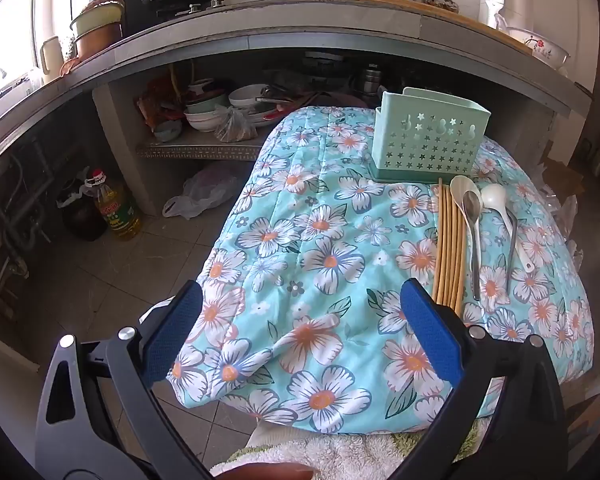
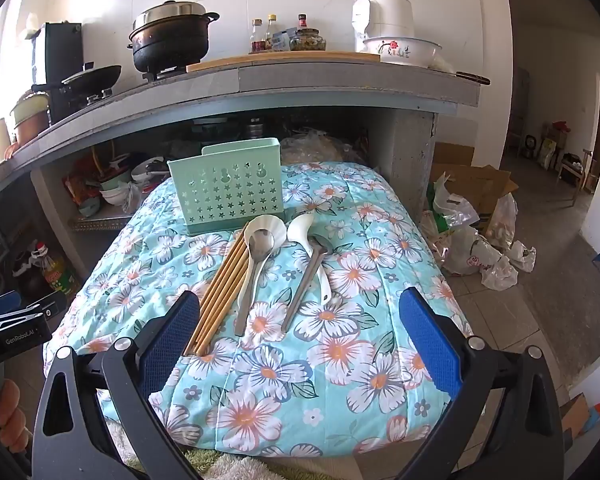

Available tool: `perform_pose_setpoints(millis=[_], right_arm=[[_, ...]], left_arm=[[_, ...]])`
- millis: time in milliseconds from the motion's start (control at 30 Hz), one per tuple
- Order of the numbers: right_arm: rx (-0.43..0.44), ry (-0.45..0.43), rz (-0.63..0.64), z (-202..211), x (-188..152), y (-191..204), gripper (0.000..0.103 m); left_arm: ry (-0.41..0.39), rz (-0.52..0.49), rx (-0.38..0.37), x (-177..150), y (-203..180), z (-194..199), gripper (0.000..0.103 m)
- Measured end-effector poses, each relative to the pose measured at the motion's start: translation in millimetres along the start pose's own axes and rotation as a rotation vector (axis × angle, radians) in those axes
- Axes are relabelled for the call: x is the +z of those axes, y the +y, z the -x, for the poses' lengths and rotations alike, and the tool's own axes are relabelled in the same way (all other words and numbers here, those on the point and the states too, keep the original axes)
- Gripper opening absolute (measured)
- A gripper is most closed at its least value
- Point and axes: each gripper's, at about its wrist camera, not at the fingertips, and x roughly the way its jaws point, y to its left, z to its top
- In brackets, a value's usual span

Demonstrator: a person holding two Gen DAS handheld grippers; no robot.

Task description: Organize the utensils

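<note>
A mint-green perforated utensil holder (image 1: 430, 138) (image 2: 224, 186) stands at the far end of a floral quilt-covered surface (image 1: 308, 264) (image 2: 340, 344). In front of it lie a bundle of wooden chopsticks (image 1: 448, 248) (image 2: 224, 284), a white ladle-shaped spoon with a metal spoon (image 1: 473, 216) (image 2: 256, 256) on it, and another white spoon (image 1: 504, 216) (image 2: 310, 248) with a metal spoon (image 2: 310, 276) across it. My left gripper (image 1: 302, 308) is open over the near left of the quilt, holding nothing. My right gripper (image 2: 300, 312) is open just short of the utensil handles, holding nothing.
A kitchen counter (image 1: 260, 32) (image 2: 300, 76) with pots, a pan and bottles runs behind. Bowls (image 1: 220, 108) fill the shelf under it. An oil bottle (image 1: 114, 208) stands on the floor at left. Plastic bags and a cardboard box (image 2: 476, 208) sit at right.
</note>
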Motion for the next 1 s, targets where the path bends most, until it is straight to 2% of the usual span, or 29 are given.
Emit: perform_pose_setpoints(millis=[1000], right_arm=[[0.002, 0.002, -0.002, -0.3, -0.5, 0.0, 0.097]], left_arm=[[0.004, -0.001, -0.002, -5.3, -4.0, -3.3, 0.096]])
